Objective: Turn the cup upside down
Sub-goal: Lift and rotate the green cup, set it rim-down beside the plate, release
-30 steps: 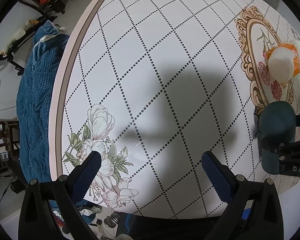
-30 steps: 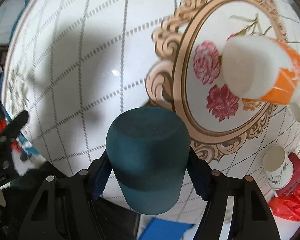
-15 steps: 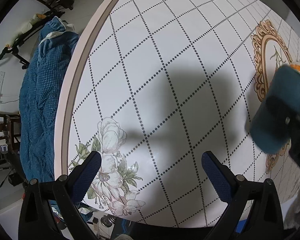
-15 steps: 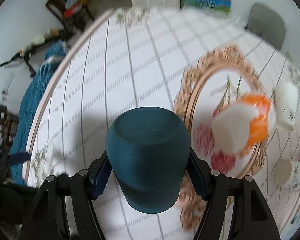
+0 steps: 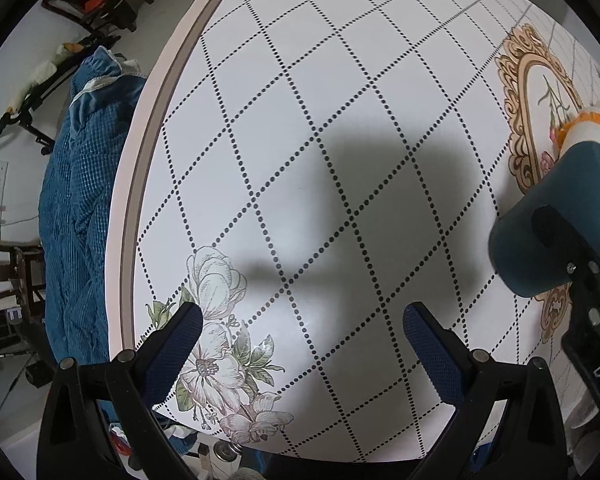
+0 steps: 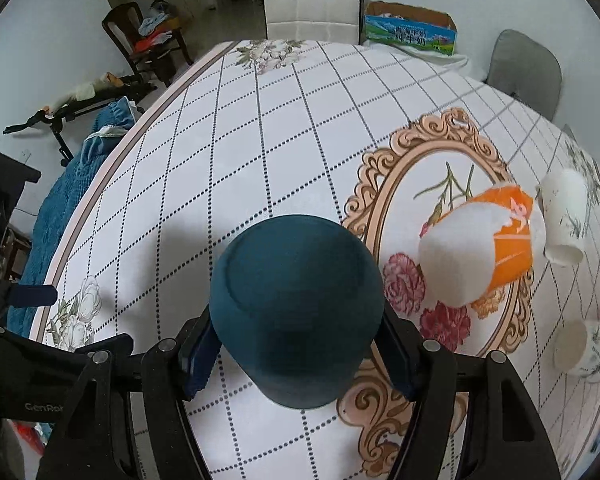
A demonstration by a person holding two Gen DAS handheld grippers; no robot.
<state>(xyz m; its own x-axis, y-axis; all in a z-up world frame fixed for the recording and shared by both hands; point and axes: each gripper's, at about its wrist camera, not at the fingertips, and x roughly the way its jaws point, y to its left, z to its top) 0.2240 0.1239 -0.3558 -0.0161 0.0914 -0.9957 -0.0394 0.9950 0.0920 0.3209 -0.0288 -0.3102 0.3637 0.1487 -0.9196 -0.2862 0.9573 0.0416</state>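
A dark teal cup [image 6: 296, 304] fills the lower middle of the right wrist view, its flat base toward the camera. My right gripper [image 6: 296, 350] is shut on it, with a blue pad pressed on each side. The cup hangs tilted above the patterned table [image 6: 260, 152]. From the left wrist view the same teal cup [image 5: 556, 216] shows at the right edge, lifted off the cloth. My left gripper [image 5: 302, 332] stands open over the table [image 5: 300, 120] with nothing between its pads, pointing down near a printed flower.
An orange and white cup [image 6: 480, 256] lies on the gold-framed oval print [image 6: 384, 184]. Two white paper cups [image 6: 564, 212] [image 6: 580, 350] sit to its right. A white chair [image 6: 312, 0], a grey chair [image 6: 524, 68] and a cardboard box [image 6: 412, 32] stand beyond the far edge. A blue quilt [image 5: 76, 200] hangs at the left.
The right gripper has lifted the teal cup off the table and tipped up, so the far chairs came into view. The left gripper has stayed nearly still.
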